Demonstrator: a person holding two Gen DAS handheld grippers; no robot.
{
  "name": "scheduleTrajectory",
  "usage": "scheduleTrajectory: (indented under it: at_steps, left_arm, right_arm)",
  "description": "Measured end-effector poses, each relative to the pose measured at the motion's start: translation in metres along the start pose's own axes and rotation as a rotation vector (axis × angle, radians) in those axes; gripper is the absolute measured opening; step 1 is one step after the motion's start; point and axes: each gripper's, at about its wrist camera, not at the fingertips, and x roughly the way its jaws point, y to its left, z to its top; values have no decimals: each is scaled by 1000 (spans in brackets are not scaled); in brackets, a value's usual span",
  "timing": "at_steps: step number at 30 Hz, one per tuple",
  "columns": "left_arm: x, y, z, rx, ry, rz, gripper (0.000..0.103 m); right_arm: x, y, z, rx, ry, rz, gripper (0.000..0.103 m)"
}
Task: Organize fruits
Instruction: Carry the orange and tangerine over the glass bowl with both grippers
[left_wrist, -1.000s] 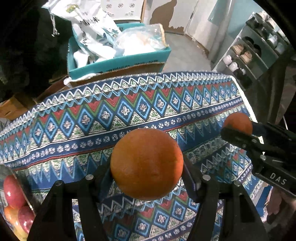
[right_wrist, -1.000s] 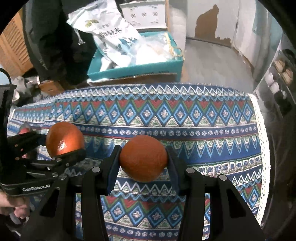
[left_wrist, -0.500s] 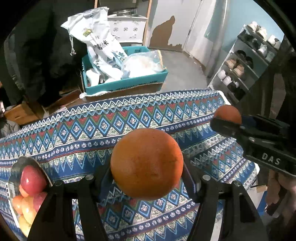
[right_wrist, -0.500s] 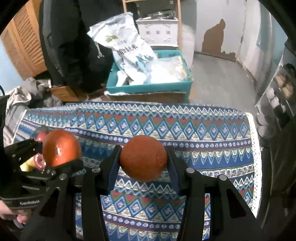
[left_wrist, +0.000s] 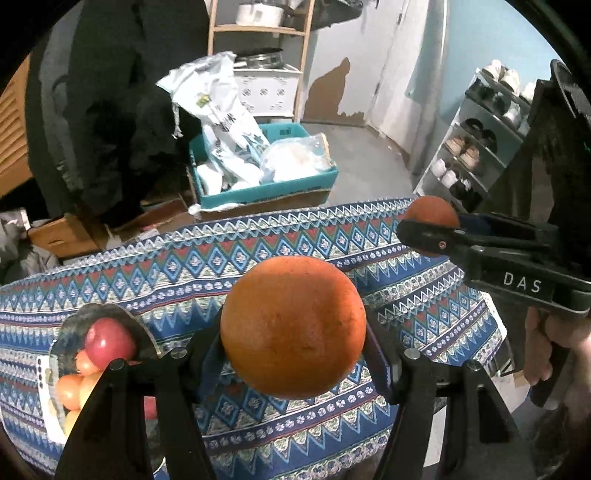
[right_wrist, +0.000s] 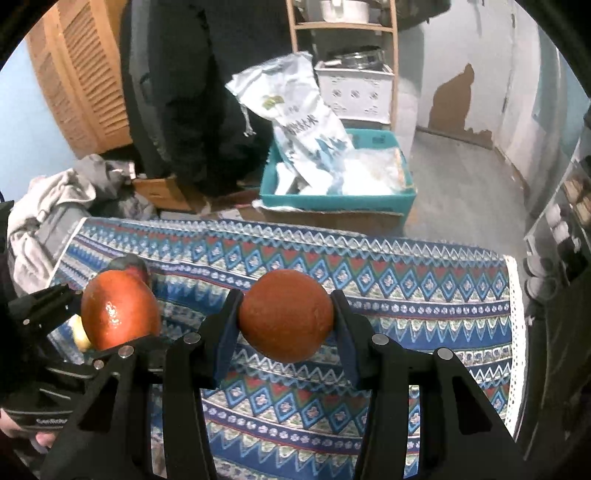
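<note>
**Two Oranges Held Above Patterned Tablecloth**

A metal bowl (left_wrist: 70, 328) at the near left of the table held a red apple (left_wrist: 109, 341) on top of several orange and yellow fruits (left_wrist: 72, 389). To its right, the left gripper (left_wrist: 293, 328) was clamped on a large orange (left_wrist: 293, 326), both pads pressed to the fruit's sides, above the blue, red and green zigzag tablecloth (left_wrist: 184, 266). Farther right, the right gripper (right_wrist: 286, 319), marked "DAS" in the left wrist view, was closed tight on a smaller orange (right_wrist: 286, 319), carried above the cloth toward its right edge, with a person's hand (left_wrist: 550, 347) around the handle. In the right wrist view, the large orange appeared at the left, in front of the bowl. On the floor past the table's far edge stood a teal box (left_wrist: 266, 192) with a white printed sack (left_wrist: 225, 122) and a clear plastic bag (left_wrist: 295, 158) in it. A shoe rack (left_wrist: 476, 147) lined the blue wall at the far right.
</note>
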Motion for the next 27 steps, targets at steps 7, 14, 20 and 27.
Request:
scheduleTrajectory:
  at_steps: [7,14,20,27]
  left_arm:
    - [-33,14,-7,-20,-45,-1,67]
    - [-54,30,-22,-44,-68,27,67]
    - [-63,49,-32,-100,-61,26,67]
    - [-77,70,-42,-131,-80,46,67]
  right_arm:
    - [-16,26,4,-42,-31,32,46]
    - [-25,48,3,-74,-43,70,46]
    - [-24,74,3,-110,-46,125,46]
    - [-18,106,4,-160,-36,161,46]
